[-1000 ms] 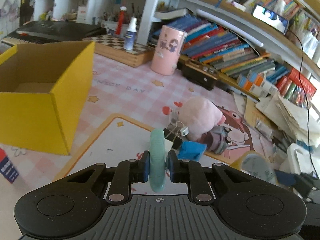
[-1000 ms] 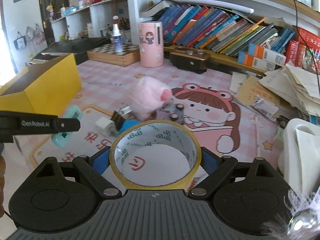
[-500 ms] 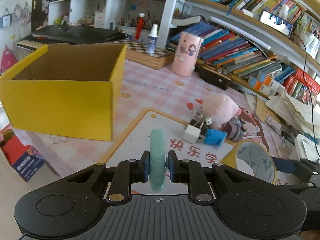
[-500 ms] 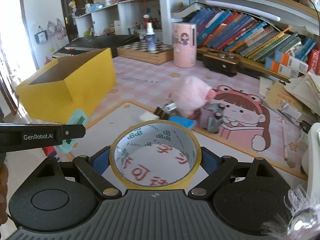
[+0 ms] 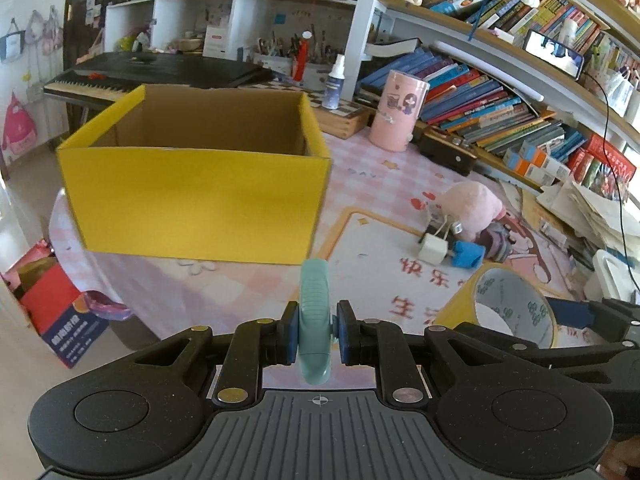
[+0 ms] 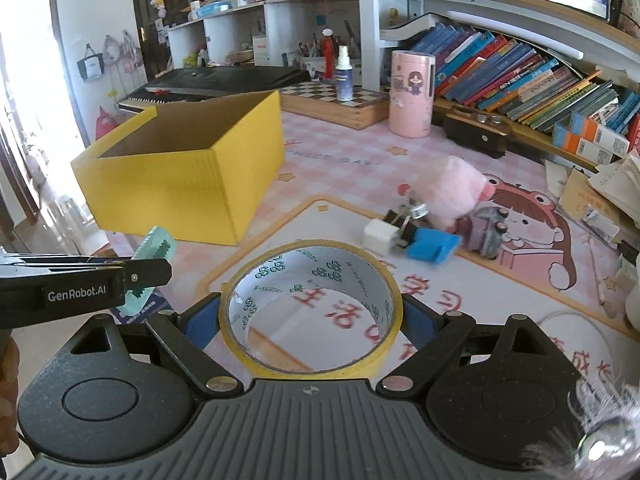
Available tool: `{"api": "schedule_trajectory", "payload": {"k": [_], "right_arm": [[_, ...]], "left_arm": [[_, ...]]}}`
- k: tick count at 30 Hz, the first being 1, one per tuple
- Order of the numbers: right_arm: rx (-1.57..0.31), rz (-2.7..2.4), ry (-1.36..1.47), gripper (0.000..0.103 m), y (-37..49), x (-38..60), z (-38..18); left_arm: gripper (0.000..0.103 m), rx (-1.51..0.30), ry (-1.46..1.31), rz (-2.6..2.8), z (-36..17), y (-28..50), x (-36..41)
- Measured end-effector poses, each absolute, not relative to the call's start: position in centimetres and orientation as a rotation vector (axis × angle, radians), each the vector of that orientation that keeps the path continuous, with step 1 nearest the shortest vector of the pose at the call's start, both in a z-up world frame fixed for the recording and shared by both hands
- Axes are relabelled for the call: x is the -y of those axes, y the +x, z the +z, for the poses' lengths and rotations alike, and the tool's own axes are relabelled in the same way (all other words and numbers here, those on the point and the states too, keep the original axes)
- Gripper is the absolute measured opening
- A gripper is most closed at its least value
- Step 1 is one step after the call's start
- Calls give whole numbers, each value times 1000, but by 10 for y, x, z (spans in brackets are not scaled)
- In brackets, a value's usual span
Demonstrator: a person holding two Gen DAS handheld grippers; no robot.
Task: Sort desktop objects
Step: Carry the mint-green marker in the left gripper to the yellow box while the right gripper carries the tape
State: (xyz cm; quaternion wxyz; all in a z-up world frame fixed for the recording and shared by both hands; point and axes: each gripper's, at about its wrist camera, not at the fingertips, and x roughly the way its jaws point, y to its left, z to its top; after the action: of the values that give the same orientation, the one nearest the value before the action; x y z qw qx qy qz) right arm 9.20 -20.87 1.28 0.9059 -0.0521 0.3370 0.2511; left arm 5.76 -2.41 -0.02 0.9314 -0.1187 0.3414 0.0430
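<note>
Left tool [image 5: 314, 338] clamped on a flat mint-green plastic piece [image 5: 315, 320] standing edgewise between its pads. Right tool [image 6: 311, 320] spread wide, gripping a yellow roll of adhesive tape [image 6: 311, 308] by its outer rim. Ahead and left of both, an open yellow cardboard box [image 5: 200, 204] on the pink checked surface [image 5: 360, 168]; ahead right, a pink plush toy [image 6: 452, 196].

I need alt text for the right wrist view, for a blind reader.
The right claw grips a yellow tape roll over a pink desk mat. An open yellow box stands ahead on the left, a pink plush toy on the right.
</note>
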Motion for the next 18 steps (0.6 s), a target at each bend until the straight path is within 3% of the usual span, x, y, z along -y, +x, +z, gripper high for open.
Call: {"api": "schedule_trajectory", "payload": {"k": [18], "right_arm": [[-693,528,-128,91,41,132,20]], "left_arm": [[17,-651,-251,54,7,16,-48]]}}
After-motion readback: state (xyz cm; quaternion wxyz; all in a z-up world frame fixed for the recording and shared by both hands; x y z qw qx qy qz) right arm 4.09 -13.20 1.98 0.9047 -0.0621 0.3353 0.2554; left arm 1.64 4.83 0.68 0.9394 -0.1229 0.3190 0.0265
